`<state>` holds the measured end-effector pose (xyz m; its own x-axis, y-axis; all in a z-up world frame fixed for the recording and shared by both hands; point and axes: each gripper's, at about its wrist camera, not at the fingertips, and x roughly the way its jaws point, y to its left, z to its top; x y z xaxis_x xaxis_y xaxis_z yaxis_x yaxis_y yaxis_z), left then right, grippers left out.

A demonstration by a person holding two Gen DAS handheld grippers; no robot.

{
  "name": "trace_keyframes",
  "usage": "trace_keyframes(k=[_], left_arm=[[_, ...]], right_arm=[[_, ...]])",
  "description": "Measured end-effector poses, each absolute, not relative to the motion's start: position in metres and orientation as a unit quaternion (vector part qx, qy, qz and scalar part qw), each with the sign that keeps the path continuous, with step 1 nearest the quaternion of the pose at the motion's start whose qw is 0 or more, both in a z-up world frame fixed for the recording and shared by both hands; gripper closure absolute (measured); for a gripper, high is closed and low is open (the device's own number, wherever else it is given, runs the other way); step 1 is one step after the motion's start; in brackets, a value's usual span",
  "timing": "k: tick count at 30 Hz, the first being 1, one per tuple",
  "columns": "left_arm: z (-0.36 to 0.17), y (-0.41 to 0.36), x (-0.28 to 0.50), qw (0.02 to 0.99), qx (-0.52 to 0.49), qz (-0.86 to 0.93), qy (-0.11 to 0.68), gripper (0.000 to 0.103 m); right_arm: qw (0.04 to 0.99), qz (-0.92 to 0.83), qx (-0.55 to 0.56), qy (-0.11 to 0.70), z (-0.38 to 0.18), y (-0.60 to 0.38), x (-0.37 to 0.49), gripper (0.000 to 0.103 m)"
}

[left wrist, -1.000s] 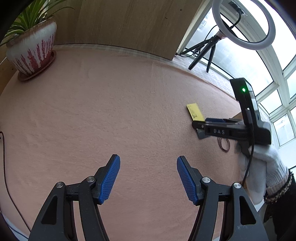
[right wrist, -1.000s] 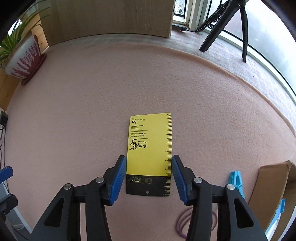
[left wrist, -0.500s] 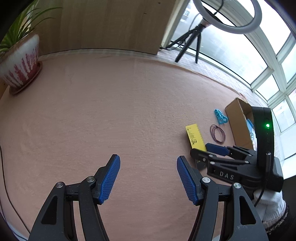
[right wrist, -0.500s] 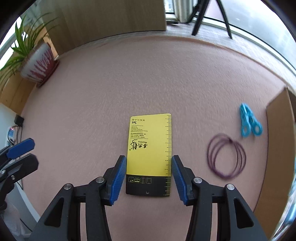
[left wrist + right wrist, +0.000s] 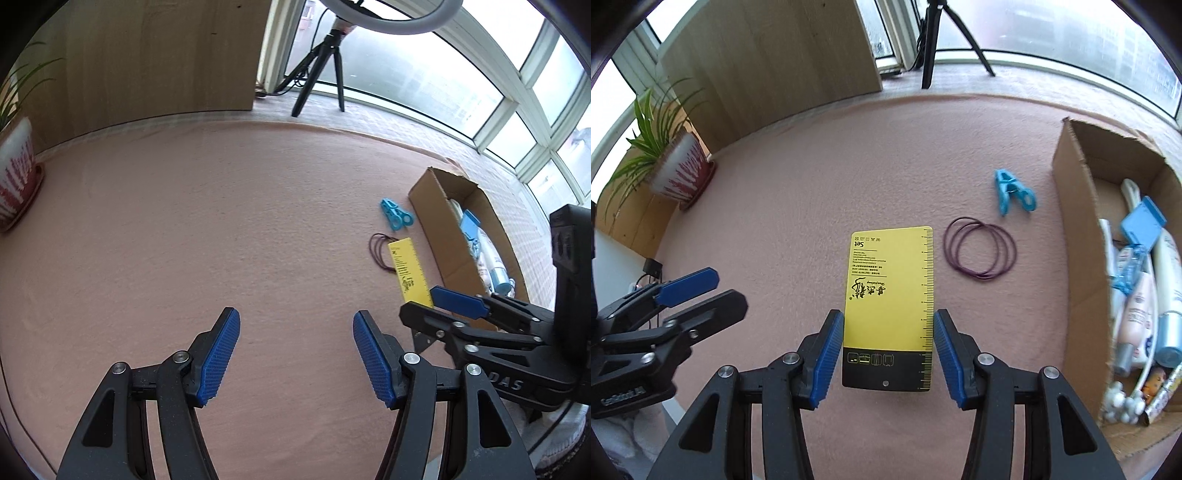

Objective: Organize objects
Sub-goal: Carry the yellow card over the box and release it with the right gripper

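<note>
My right gripper (image 5: 888, 354) is shut on a yellow and black card (image 5: 891, 295) and holds it above the pink mat; the card also shows in the left wrist view (image 5: 408, 271). My left gripper (image 5: 295, 354) is open and empty, to the left of the right one. A blue clip (image 5: 1012, 192) and purple rubber bands (image 5: 979, 253) lie on the mat beyond the card. A cardboard box (image 5: 1078, 206) with several bottles and tubes stands at the right, also in the left wrist view (image 5: 432, 206).
A potted plant (image 5: 677, 173) stands at the far left of the mat. A wooden panel (image 5: 155, 62) and a tripod (image 5: 319, 66) stand at the back by the windows. The pink mat (image 5: 184, 221) stretches wide to the left.
Both grippers have swung to the right. The box, blue clip and rubber bands have come into view. The card stays held in the right gripper.
</note>
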<state>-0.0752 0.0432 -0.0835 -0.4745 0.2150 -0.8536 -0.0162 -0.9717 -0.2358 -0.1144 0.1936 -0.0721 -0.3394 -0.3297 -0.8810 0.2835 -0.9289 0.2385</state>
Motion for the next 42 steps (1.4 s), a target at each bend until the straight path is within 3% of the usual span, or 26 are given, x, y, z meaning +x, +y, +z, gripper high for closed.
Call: trace_keyframes(k=[19,32,42], left_arm=[[-0.087,0.116,-0.1,0.129,-0.509,0.847,-0.078,0.036],[-0.101,0.153,-0.115,0.151,-0.521,0.837,-0.066,0.036],[-0.114,0.165,-0.131,0.141,-0.527,0.836,-0.057,0.036]], right_arm=[[0.115,-0.868,0.479,-0.068,-0.004,0.294,-0.087,0.057],[0.032,-0.869,0.486,-0.085,-0.013,0.368,-0.093,0.057],[0.021,-0.868,0.49,-0.083,-0.018,0.384,-0.103,0.057]])
